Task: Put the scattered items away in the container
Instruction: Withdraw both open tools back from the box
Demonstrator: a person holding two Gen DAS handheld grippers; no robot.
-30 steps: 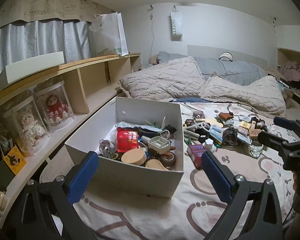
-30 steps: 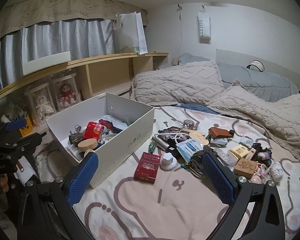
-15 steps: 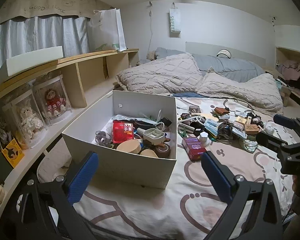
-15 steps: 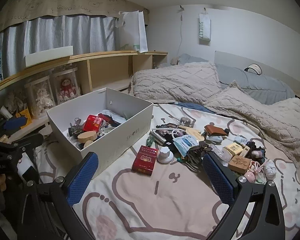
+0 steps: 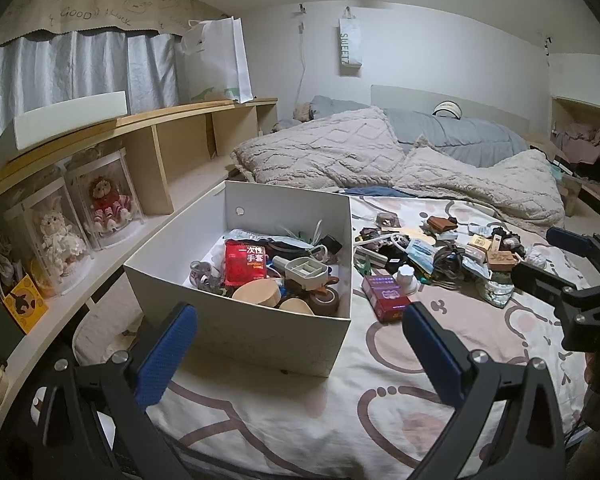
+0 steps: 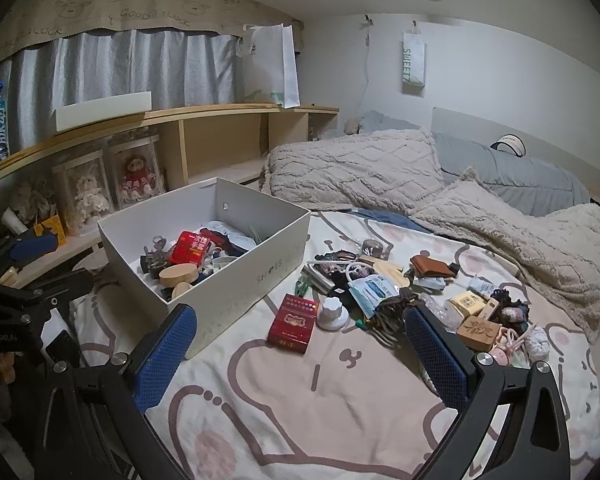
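Observation:
A white box (image 5: pixel 260 332) (image 6: pixel 236 296) stands on the bed and holds several items, among them a red packet (image 5: pixel 245 262) and a round wooden lid (image 5: pixel 257 294). To its right lies a scatter: a red carton (image 6: pixel 293 323) (image 5: pixel 385 298), a white knob (image 6: pixel 333 312), a face mask pack (image 6: pixel 370 287), a brown wallet (image 6: pixel 432 266), a carved wooden block (image 6: pixel 479 333). My left gripper (image 5: pixel 300 352) is open and empty, just in front of the box. My right gripper (image 6: pixel 300 356) is open and empty, short of the red carton.
The bed sheet (image 6: pixel 340 408) has a bear print. Rumpled blankets and pillows (image 6: pixel 380 168) lie at the back. A wooden shelf with boxed dolls (image 5: pixel 100 204) runs along the left. Each gripper shows in the other's view, the right one (image 5: pixel 572 280) and the left one (image 6: pixel 16 276).
Both grippers have drawn back and risen a little, so the box and the scattered items look farther off. Both stay open and empty.

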